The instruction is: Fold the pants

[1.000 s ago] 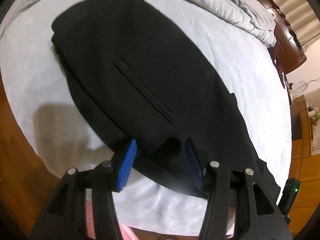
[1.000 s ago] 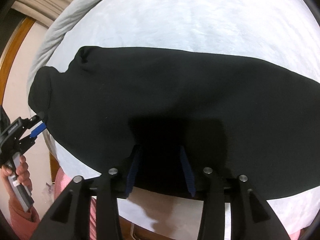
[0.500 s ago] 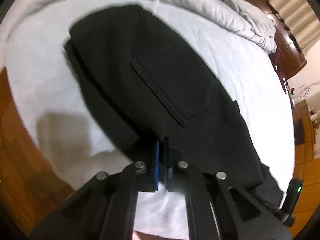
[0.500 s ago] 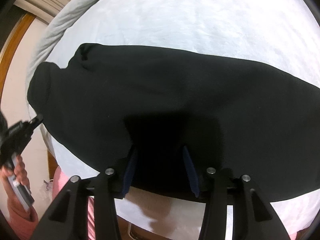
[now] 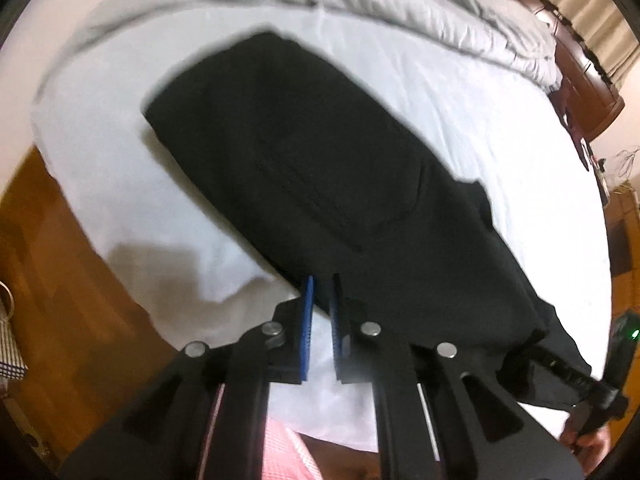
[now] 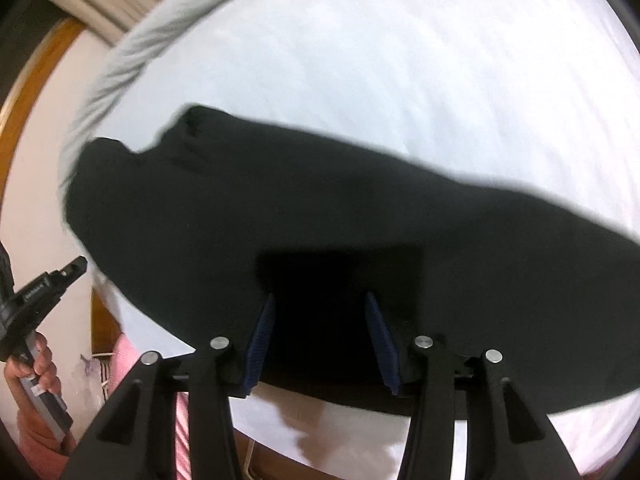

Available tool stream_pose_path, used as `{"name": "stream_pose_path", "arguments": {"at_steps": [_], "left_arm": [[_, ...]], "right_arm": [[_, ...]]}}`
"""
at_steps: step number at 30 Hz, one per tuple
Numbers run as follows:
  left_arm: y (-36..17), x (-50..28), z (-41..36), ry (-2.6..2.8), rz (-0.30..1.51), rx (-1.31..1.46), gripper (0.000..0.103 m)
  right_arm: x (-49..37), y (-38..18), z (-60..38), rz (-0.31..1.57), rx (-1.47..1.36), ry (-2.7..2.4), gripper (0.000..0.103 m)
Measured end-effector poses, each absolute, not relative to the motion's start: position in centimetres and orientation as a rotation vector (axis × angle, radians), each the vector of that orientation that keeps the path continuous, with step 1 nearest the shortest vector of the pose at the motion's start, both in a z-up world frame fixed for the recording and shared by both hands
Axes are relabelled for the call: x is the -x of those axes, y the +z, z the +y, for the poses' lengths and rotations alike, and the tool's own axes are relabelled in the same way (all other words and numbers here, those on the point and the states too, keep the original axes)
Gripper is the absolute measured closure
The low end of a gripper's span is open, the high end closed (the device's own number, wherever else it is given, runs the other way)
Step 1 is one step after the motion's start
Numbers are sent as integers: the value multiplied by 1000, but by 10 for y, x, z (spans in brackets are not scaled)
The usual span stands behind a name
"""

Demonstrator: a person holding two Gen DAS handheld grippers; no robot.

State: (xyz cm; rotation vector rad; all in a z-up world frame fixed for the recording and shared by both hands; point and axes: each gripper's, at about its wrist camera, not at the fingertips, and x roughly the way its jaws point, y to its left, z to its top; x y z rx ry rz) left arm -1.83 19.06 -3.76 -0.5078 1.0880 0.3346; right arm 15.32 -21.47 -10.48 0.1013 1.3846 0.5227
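**Both grippers at the near edge of the black pants**

The black pants (image 5: 320, 152) lie spread on the white bed sheet (image 5: 500, 112), reaching from just at the fingertips far ahead and off to both sides. In the left wrist view a stitched pocket outline shows faintly on the cloth ahead of the tips.

The left gripper (image 5: 322, 284) points steeply down at the near edge of the pants. Its jaws closed and have just been opening a little, so the blue pads (image 5: 306, 320) stand almost together with only a thin slit. White sheet shows through the slit lower down, and the black edge sits right at the tips. I cannot tell if the tips nip the cloth or only touch it.

The right gripper (image 6: 319, 300) is further along the same edge. Its jaws have been opening slowly and the fingers stand clearly apart. Black cloth fills the space between the pads, and a dark shadow lies on the pants just beyond the tips.

A rumpled grey duvet (image 5: 400, 0) lies beyond the pants. To the left of the left fingers is wooden floor (image 5: 60, 280).
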Motion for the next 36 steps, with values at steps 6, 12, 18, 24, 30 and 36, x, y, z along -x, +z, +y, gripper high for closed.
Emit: {"name": "stream_pose_path", "arguments": {"at_steps": [6, 12, 18, 24, 30, 36], "left_arm": [[-9, -6, 187, 287, 1005, 454, 89], [-50, -41, 199, 259, 1123, 447, 87], [-64, -53, 203, 252, 1133, 446, 82], [-66, -52, 205, 226, 1135, 459, 76], [-68, -48, 202, 230, 1120, 455, 71], [-69, -40, 192, 262, 1108, 391, 52]], "right_arm": [[-189, -79, -164, 1293, -30, 648, 55], [-221, -89, -82, 1286, 108, 690, 55], [-232, -106, -45, 1319, 208, 693, 45], [-251, -133, -29, 1400, 151, 768, 66], [-273, -108, -37, 1317, 1, 842, 99], [-297, -116, -45, 1310, -108, 781, 100]]}}
